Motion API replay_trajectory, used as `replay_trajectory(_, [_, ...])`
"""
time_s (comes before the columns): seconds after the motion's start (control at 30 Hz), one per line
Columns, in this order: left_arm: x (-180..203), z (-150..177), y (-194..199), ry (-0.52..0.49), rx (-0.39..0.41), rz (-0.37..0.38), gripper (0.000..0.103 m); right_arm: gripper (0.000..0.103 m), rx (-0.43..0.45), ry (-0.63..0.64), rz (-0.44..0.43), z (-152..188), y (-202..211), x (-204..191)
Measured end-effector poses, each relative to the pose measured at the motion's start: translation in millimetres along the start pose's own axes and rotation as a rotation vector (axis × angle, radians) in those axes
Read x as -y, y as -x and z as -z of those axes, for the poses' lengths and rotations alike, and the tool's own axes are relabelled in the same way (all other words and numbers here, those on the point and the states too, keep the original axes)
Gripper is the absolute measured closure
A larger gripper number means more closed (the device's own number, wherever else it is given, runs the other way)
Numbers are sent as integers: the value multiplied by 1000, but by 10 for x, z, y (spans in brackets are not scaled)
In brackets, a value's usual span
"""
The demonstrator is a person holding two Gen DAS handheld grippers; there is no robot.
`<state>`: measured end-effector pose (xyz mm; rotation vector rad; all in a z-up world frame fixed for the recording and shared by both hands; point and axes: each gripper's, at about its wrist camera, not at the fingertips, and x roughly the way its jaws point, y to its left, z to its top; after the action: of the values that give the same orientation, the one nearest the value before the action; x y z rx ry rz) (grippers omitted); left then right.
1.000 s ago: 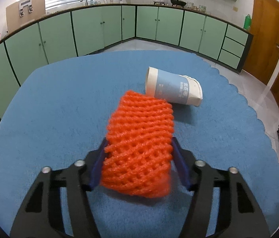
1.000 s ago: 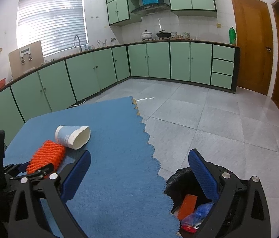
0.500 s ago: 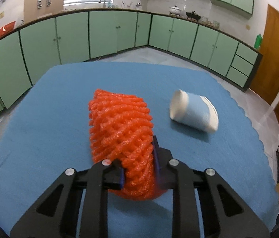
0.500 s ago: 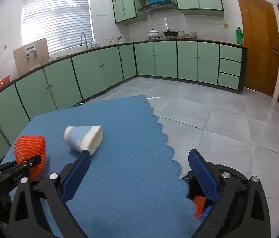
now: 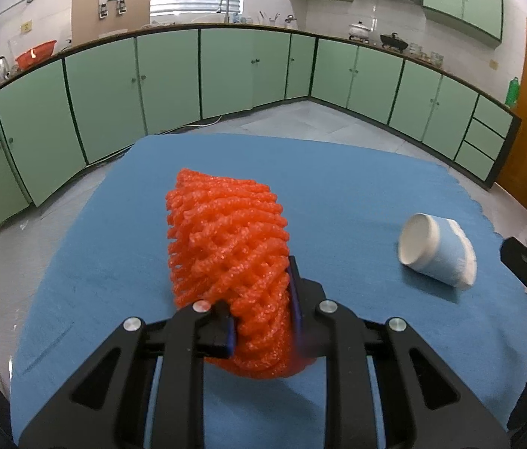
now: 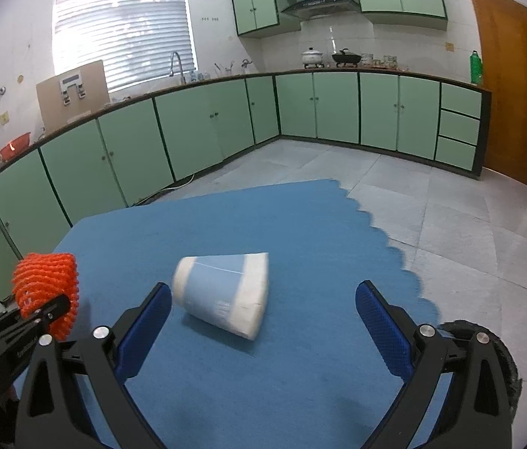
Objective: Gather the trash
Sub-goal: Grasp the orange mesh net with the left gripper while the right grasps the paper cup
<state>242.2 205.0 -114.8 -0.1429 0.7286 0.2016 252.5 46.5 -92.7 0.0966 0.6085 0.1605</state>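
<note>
My left gripper [image 5: 261,310] is shut on an orange foam net sleeve [image 5: 227,247] and holds it above the blue table mat [image 5: 338,187]. The sleeve also shows at the left of the right wrist view [image 6: 46,284]. A crushed blue-and-white paper cup [image 6: 222,293] lies on its side on the mat, just ahead of my open, empty right gripper [image 6: 263,321], between its blue fingers. The cup sits to the right in the left wrist view [image 5: 437,254]. A black trash bin rim [image 6: 487,336] shows low right, behind the right finger.
The mat's scalloped right edge [image 6: 386,239] drops to a grey tiled floor [image 6: 450,224]. Green kitchen cabinets [image 6: 226,123] line the far walls. A wooden door [image 6: 510,86] stands at the right.
My left gripper closed on the orange sleeve and lifted it off the mat. My right gripper swung left from over the bin toward the cup, which now lies between its fingers.
</note>
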Motion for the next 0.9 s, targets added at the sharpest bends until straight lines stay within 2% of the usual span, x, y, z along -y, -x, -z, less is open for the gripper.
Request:
replay_trajectory(0.13, [-134, -21, -79, 16, -14, -10, 83, 6, -28, -1, 3, -26, -193, -153])
replay_trajectory(0.4, [-283, -23, -186, 27, -33, -21, 83, 6, -91, 9, 66, -28, -518, -272])
replay_trajectory(0.67, [-218, -70, -251, 31, -42, -15, 83, 6, -157, -13, 79, -76, -764, -270])
replay_trajectory(0.77, [-212, -69, -263, 31, -42, -15, 83, 13, -180, -8, 64, -80, -807, -262])
replay_trajectory(0.87, [-202, -72, -275, 30, -44, -16, 83, 25, -194, -10, 26, -67, -827, -265])
replay_trajectory(0.9, [-202, -66, -280, 29, -44, -16, 83, 25, -195, -14, 21, -65, -829, -252])
